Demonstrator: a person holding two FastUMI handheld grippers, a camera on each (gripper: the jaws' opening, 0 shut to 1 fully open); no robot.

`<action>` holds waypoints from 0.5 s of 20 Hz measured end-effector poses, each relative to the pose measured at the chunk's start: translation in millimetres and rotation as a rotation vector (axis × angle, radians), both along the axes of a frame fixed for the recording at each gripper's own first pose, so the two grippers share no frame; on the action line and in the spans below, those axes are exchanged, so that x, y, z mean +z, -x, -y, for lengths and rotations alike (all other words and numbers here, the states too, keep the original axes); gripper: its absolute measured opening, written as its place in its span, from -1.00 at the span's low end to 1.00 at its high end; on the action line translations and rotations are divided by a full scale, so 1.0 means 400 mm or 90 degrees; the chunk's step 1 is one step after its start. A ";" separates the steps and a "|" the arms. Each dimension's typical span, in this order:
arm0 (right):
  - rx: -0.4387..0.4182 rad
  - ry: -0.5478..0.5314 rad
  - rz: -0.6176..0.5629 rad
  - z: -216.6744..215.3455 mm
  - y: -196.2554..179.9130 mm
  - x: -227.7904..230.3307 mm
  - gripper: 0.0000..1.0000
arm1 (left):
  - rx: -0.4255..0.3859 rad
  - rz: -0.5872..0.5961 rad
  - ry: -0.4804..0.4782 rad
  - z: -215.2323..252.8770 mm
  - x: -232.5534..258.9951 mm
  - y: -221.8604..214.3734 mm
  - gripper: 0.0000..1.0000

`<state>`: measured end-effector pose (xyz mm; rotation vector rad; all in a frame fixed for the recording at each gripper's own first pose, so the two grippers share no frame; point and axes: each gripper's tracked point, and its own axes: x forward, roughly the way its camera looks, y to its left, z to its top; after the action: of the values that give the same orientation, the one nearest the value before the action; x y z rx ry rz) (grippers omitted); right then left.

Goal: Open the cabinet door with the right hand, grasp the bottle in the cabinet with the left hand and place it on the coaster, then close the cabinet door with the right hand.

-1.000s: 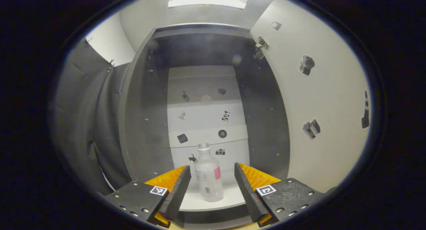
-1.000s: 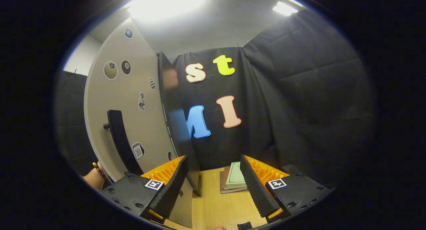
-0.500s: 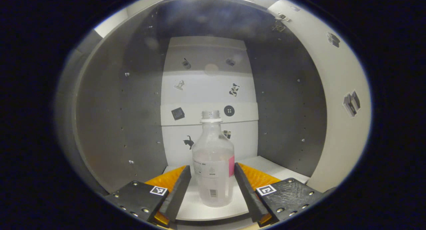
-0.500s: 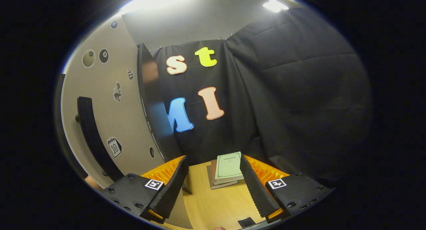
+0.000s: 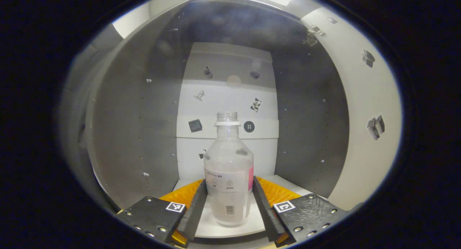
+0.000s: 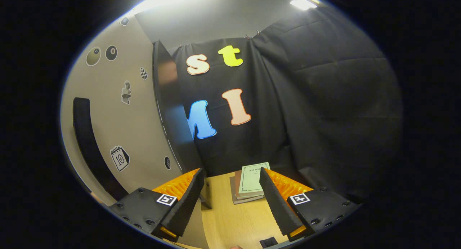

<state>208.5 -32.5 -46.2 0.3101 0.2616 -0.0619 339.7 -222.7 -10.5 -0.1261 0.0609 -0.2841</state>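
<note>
A clear bottle (image 5: 228, 169) with a white label and no cap stands upright on the white floor (image 5: 204, 224) of the open cabinet. My left gripper (image 5: 229, 182) reaches into the cabinet, and both of its fingers press on the bottle's lower body. The cabinet door (image 5: 360, 133) is swung open at the right of the left gripper view. In the right gripper view the door's outer face (image 6: 108, 126) with its dark bar handle (image 6: 84, 133) is at the left. My right gripper (image 6: 232, 173) stands open beside the door with nothing between its fingers.
The cabinet's dark side walls (image 5: 126, 133) stand close on both sides of the bottle. A stack of books (image 6: 252, 180) lies on the wooden table (image 6: 230, 223) by the black cloth wall, ahead of the right gripper.
My left gripper has gone deeper into the cabinet and its fingers have drawn in onto the bottle. The right gripper has drifted slightly, staying open beside the door.
</note>
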 end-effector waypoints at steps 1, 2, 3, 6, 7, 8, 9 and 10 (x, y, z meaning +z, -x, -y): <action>0.007 0.001 0.003 0.001 -0.007 0.000 0.95 | 0.007 0.005 -0.002 -0.017 0.013 0.021 0.48; 0.012 0.007 0.008 0.004 -0.012 0.003 0.95 | 0.015 0.011 -0.003 -0.034 0.026 0.042 0.47; 0.020 0.017 0.011 0.004 -0.017 0.004 0.95 | 0.020 0.015 -0.005 -0.047 0.036 0.066 0.43; 0.055 0.052 0.019 -0.008 -0.034 0.003 0.95 | 0.037 0.025 -0.016 -0.103 0.060 0.141 0.51; 0.068 0.060 0.023 -0.013 -0.040 0.002 0.95 | 0.049 0.027 -0.023 -0.128 0.066 0.167 0.46; 0.081 0.064 0.029 -0.019 -0.047 0.003 0.95 | 0.061 0.029 -0.030 -0.153 0.069 0.190 0.45; 0.091 0.065 0.034 -0.025 -0.054 0.003 0.95 | 0.074 0.029 -0.035 -0.179 0.068 0.215 0.43; 0.103 0.062 0.038 -0.032 -0.059 0.004 0.95 | 0.084 0.027 -0.038 -0.203 0.066 0.239 0.48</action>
<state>232.1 -19.7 -44.5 0.1922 0.2222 0.0935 244.2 -141.7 15.8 -0.0649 0.0192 -0.1531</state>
